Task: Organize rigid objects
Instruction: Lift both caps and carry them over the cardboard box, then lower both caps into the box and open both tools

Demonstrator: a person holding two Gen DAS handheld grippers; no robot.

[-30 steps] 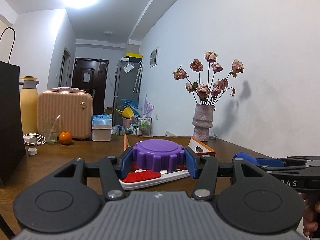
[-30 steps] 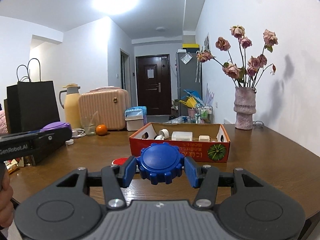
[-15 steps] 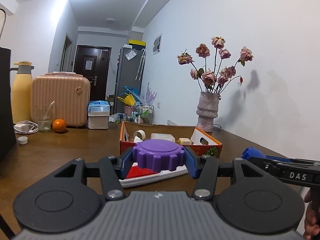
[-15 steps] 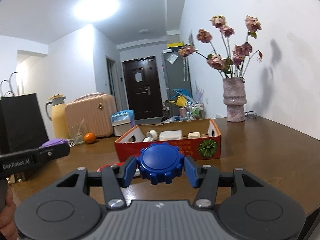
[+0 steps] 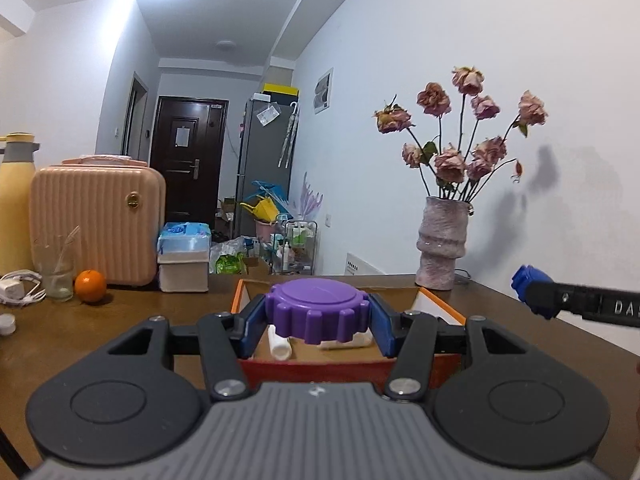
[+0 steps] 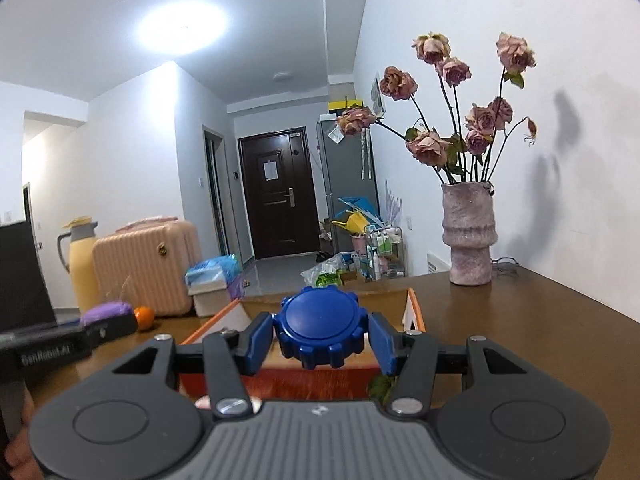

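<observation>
Transport step: left hand-held gripper (image 5: 318, 322) pinches purple cap (image 5: 318, 312), right hand-held gripper (image 6: 322, 342) pinches blue cap (image 6: 322, 330). Next: release both into box (image 5: 440, 304) directly ahead.

— What do we see of our own rig?

— On the left gripper (image 5: 319, 326), a grey ribbed housing in the middle, flanked by two black rounded plates, each with a circular recess. Black linkage bars carry silver screws, and the fingers (image 5: 253, 330) end in blue pads.

— And the right gripper (image 6: 321, 340)?

— We find the same build: grey ribbed centre, black plates, silver screws, blue finger pads (image 6: 381, 342). From the left camera its black side bears white letters, "DA" legible. From the right camera the left one's side reads "GenRobot.AI".
</observation>
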